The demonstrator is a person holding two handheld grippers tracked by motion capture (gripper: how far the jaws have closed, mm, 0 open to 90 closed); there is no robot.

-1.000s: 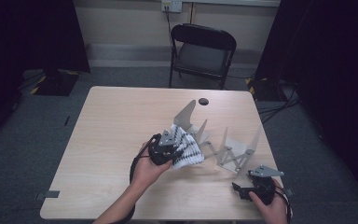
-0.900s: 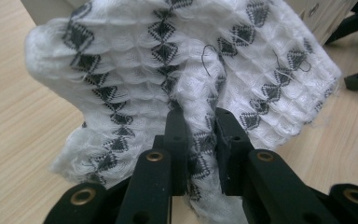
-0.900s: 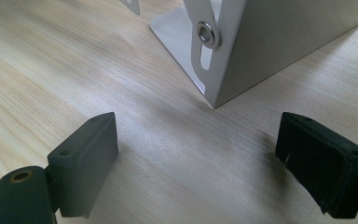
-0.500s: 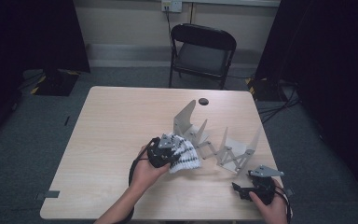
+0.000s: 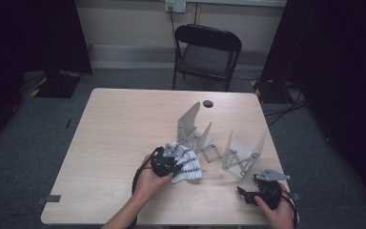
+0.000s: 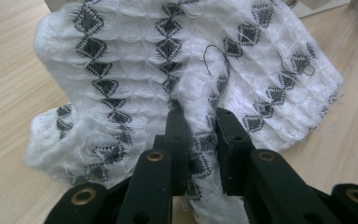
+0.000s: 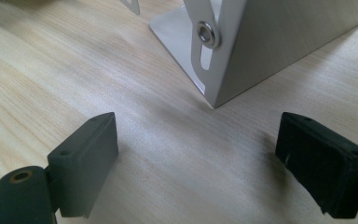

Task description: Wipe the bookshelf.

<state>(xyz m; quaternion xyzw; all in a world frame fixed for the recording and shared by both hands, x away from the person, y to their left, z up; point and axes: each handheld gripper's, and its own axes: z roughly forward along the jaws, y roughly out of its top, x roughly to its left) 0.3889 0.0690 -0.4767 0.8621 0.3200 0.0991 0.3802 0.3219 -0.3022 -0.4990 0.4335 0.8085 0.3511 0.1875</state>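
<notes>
My left gripper (image 5: 171,160) is clamped on a fold of the white cloth with black diamonds (image 5: 187,164), which lies bunched on the table (image 5: 114,138) just left of the folding metal rack (image 5: 219,143) and touching its near left end. The cloth's bulk spreads away from my jaws toward the rack, so this hand is the near one. To the rack's right and nearer me, my right gripper (image 5: 248,194) rests with jaws wide apart and empty

Left gripper (image 6: 198,116) lay low near the table's middle, jaws pinched narrow on a fold. Right gripper (image 7: 198,163) rested at the near right edge, jaws wide apart.
</notes>
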